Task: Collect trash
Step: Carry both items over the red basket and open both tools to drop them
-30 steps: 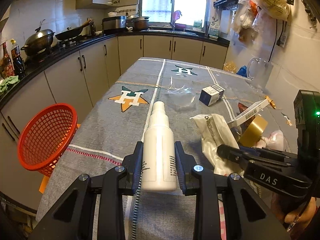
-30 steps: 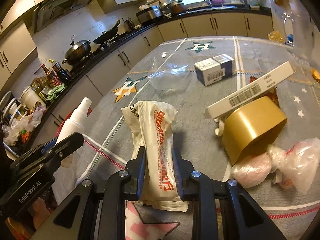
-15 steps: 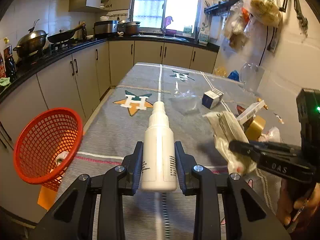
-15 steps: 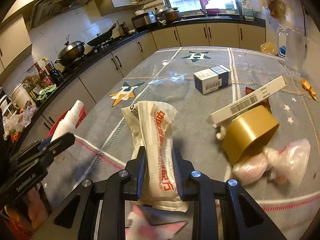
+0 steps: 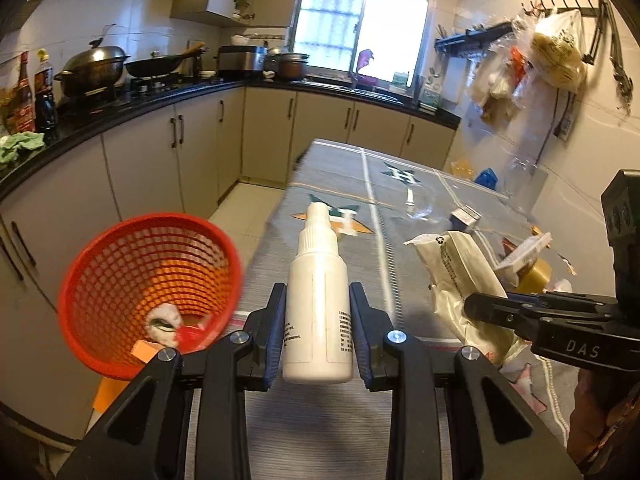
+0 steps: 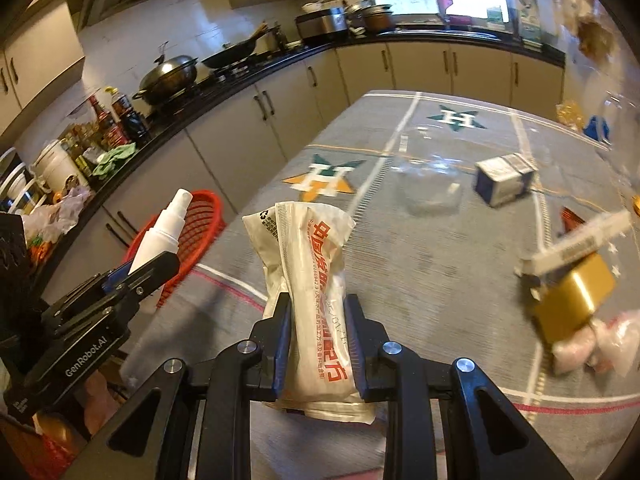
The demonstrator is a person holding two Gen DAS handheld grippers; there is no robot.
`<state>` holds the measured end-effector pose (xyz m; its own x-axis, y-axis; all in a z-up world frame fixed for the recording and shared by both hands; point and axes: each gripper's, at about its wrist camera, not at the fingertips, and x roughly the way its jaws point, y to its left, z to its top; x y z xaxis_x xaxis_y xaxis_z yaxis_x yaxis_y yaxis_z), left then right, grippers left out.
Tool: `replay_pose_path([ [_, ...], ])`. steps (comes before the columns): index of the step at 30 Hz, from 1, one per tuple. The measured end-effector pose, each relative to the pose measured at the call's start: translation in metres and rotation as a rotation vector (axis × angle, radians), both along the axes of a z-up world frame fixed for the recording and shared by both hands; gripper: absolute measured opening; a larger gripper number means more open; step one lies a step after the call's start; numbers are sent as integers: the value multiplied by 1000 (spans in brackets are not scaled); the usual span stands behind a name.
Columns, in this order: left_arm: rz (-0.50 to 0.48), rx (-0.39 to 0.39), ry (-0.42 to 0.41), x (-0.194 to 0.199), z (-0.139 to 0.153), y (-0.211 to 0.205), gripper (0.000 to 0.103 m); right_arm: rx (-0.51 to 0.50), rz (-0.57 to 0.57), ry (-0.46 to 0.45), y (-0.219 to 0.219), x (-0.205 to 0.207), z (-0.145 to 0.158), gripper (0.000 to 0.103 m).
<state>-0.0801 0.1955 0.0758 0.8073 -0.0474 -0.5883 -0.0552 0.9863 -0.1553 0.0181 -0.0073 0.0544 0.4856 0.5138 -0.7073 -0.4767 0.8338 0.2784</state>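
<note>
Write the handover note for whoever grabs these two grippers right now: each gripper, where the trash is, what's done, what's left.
Left gripper: shut on the white spray bottle, held off the table, near the red basket.
Right gripper: shut on the white wrapper with red print, also lifted.
Basket: beside the table's left edge, some scraps already in its bottom.
Done: both items picked up; neither dropped in yet.
Left on the table: clear plastic cup, blue and white box, long white barcode box, gold tape roll, pink plastic bag.
Next: probably carry both to the basket and release.
</note>
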Motion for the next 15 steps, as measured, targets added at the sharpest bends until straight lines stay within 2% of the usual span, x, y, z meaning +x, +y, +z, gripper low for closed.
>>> replay_pose_path([
  [8,75,-4,-12,-1,7,44,29,-8,92,-18,55,5,18,28],
  [15,165,-15,-10,-6,9,97,29,12,161,2,103,16,27,28],
])
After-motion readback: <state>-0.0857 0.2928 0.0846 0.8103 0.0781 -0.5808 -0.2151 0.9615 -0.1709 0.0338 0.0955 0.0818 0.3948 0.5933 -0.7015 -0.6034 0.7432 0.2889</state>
